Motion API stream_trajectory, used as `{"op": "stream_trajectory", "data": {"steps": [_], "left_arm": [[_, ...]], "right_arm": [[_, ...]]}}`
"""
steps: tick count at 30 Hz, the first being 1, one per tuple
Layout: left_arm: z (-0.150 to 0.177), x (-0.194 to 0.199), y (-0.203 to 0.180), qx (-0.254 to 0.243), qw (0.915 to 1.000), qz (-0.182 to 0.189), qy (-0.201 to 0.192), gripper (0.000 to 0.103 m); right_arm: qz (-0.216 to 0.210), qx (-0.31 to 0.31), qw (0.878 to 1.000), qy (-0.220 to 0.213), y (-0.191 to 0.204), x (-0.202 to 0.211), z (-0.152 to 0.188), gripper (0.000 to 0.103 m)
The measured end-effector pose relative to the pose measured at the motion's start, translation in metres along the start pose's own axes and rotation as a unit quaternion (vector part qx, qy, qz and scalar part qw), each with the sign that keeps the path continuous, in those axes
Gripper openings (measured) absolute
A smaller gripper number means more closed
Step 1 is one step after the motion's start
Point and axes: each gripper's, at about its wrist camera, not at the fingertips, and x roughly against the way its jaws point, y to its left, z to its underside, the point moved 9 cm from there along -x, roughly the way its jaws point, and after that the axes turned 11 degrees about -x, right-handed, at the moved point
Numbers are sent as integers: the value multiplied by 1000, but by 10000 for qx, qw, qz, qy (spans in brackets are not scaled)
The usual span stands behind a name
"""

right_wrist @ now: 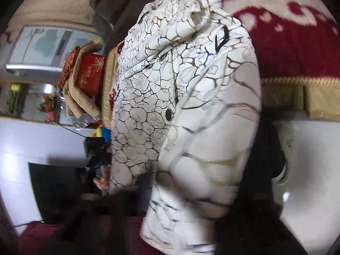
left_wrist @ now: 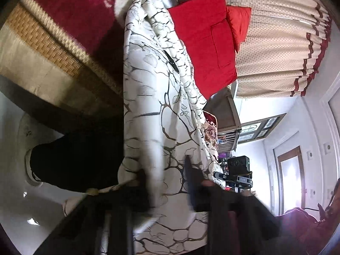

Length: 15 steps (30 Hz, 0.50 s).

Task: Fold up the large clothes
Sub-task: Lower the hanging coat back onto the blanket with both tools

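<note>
A large white padded jacket (left_wrist: pixel 161 97) with a dark crackle-and-flower print hangs in the air between both grippers. In the left wrist view my left gripper (left_wrist: pixel 167 182) is shut on the jacket's edge, with dark fingers (left_wrist: pixel 192 182) on either side of the cloth. In the right wrist view the same jacket (right_wrist: pixel 191 106) fills the middle, showing a round dark snap button (right_wrist: pixel 169 112) and a black zip pull (right_wrist: pixel 221 40). My right gripper (right_wrist: pixel 182 208) is shut on the jacket's lower part; its fingers are blurred and mostly hidden by cloth.
A bed with a red patterned blanket (right_wrist: pixel 293 48) and woven mat (left_wrist: pixel 48 42) lies behind the jacket. A red quilt (left_wrist: pixel 204 42) and dotted curtain (left_wrist: pixel 280 38) are beyond. My dark trousers and white shoe (left_wrist: pixel 31 165) stand on the pale floor. A cluttered shelf (right_wrist: pixel 70 80) is to the side.
</note>
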Motion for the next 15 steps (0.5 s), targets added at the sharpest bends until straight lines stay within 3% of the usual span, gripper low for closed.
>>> {"op": "stream_trajectory", "data": {"steps": [2, 6, 10, 15], "left_arm": [[-5, 0, -10, -116, 9998, -141, 22, 5], [-31, 6, -38, -392, 9987, -140, -281, 3], [-77, 29, -66, -666, 9951, -150, -716, 4], [-140, 14, -80, -904, 9937, -453, -483, 4]], "right_arm": [[107, 215, 9997, -92, 9, 4, 0, 16], [-169, 367, 9987, -304, 34, 18, -10, 9], [-480, 456, 9955, -682, 65, 38, -38, 8], [-820, 353, 9890, -1182, 91, 57, -105, 8]]}}
